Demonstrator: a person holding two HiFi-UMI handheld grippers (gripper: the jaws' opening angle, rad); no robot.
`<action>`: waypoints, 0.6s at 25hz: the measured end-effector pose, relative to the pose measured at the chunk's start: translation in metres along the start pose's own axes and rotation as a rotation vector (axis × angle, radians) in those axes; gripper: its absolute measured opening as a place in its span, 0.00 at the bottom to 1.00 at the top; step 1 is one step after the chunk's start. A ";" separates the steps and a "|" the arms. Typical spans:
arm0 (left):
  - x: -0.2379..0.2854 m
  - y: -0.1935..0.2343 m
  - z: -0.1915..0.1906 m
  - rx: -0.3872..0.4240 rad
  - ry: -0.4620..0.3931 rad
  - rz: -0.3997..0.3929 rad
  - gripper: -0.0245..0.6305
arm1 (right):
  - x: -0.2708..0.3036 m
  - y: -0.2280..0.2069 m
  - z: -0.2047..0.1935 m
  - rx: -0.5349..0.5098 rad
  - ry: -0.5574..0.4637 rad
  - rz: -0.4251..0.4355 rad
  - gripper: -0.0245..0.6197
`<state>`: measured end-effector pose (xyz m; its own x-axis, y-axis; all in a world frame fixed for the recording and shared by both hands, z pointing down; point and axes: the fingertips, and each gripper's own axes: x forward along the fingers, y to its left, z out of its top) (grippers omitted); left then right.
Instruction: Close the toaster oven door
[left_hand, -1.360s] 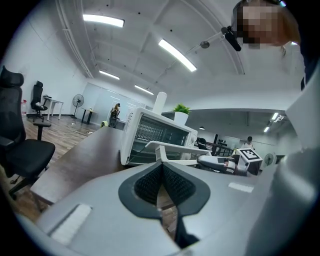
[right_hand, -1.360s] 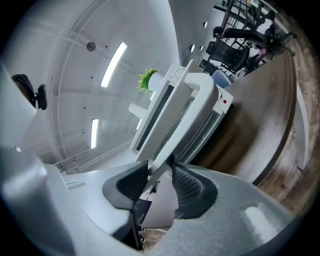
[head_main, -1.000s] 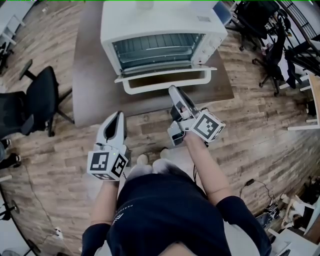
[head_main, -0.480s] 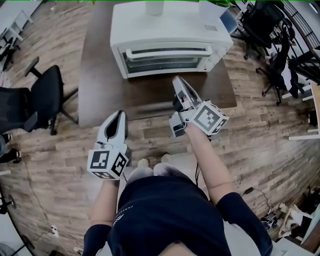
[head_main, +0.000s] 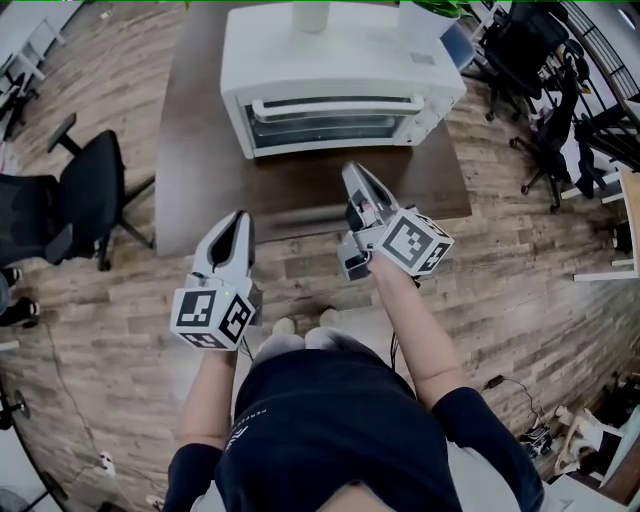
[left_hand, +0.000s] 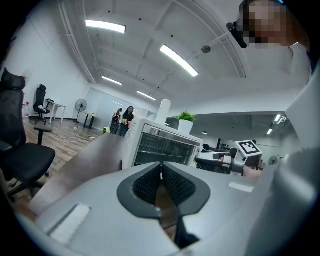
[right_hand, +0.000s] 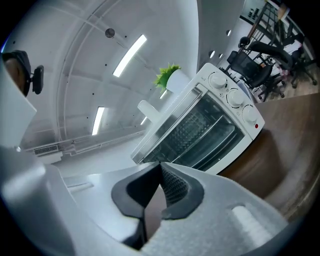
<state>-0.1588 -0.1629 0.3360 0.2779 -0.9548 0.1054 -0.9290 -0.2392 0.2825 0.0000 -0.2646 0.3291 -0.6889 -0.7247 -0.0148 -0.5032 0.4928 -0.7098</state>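
Holding left gripper (head_main: 240, 218) and right gripper (head_main: 353, 172) pinched empty, you face the toaster oven door (head_main: 335, 116), apparently shut beyond both tips; withdraw.

Left gripper (head_main: 238, 220) closed, right gripper (head_main: 352, 176) closed

**Camera positions**

Head view: high above, looking steeply down; worktop (head_main: 200, 180) and toaster oven (head_main: 340, 60) toward frame top; left gripper view: low, near level, along the left claw (left_hand: 161, 172), oven front some way ahead; right gripper view: rolled sideways, along the right claw (right_hand: 160, 175), oven nearer; all three share the oven front.
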 end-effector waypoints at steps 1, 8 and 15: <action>0.001 0.000 0.001 -0.003 0.000 -0.003 0.07 | -0.001 0.000 0.000 -0.009 0.002 -0.004 0.04; 0.006 -0.002 0.007 -0.026 -0.011 -0.031 0.04 | -0.012 0.002 0.001 -0.057 -0.004 -0.032 0.04; 0.007 -0.003 0.011 -0.037 -0.006 -0.054 0.04 | -0.029 0.007 -0.002 -0.105 -0.004 -0.073 0.04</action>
<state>-0.1573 -0.1707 0.3253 0.3254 -0.9419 0.0836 -0.9030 -0.2833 0.3229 0.0156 -0.2394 0.3257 -0.6460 -0.7627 0.0311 -0.6041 0.4860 -0.6316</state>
